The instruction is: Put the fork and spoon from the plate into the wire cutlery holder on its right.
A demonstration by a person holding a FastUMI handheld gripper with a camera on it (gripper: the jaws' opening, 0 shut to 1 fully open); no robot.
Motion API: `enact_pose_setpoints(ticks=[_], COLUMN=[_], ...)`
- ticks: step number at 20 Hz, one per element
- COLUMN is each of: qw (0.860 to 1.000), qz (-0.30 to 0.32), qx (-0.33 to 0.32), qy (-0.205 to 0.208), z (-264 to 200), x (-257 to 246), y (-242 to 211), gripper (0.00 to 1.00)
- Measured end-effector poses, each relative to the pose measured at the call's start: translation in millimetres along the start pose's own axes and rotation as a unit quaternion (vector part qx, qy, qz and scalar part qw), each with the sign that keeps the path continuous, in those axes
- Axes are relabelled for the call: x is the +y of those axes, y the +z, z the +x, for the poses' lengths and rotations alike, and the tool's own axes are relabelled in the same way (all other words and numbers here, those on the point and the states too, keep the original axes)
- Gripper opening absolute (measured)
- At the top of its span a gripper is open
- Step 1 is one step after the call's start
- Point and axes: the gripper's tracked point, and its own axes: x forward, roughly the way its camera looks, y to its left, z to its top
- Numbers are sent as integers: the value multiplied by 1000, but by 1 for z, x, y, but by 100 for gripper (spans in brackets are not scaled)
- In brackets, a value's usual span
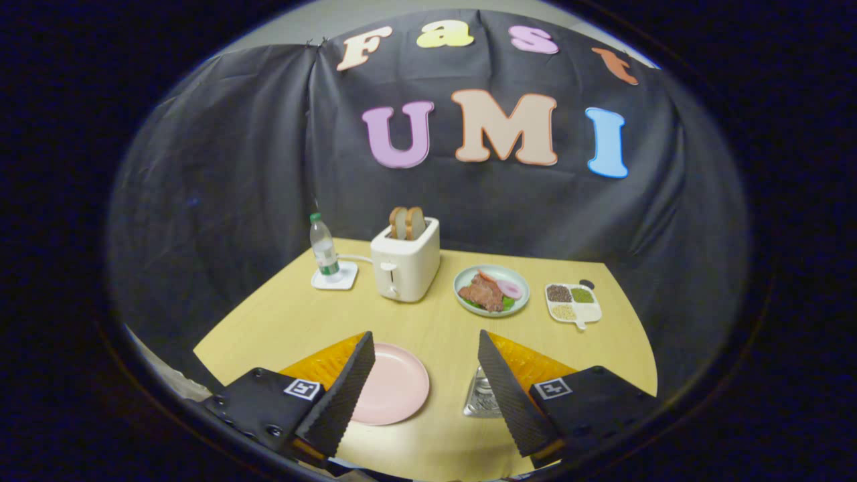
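A pink plate point(394, 388) lies on the wooden table point(435, 321), partly behind my left finger; the part that shows bears no cutlery. A silvery wire cutlery holder point(483, 399) stands to its right, mostly hidden behind my right finger point(509, 395). Whether cutlery is inside it I cannot tell. My gripper point(427, 385) hangs above the table's near edge, open wide, with nothing between its fingers.
Beyond the fingers stand a white toaster point(406, 266) with two bread slices, a water bottle point(324, 249) on a white coaster, a pale green plate of food point(491, 290) and a white divided dish point(573, 302) of grains. Black cloth walls the table's back.
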Motion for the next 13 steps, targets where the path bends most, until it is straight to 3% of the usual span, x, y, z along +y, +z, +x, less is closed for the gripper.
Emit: enact_pose_setpoints(ticks=[3, 7, 10, 13], qw=[996, 979, 971, 970], qz=[9, -16, -21, 34], qx=[-89, -191, -212, -218], qy=[-25, -62, -106, -105], z=[-15, -47, -58, -58], x=[7, 13, 5, 8], y=[26, 66, 75, 76], gripper=[99, 99, 99, 99])
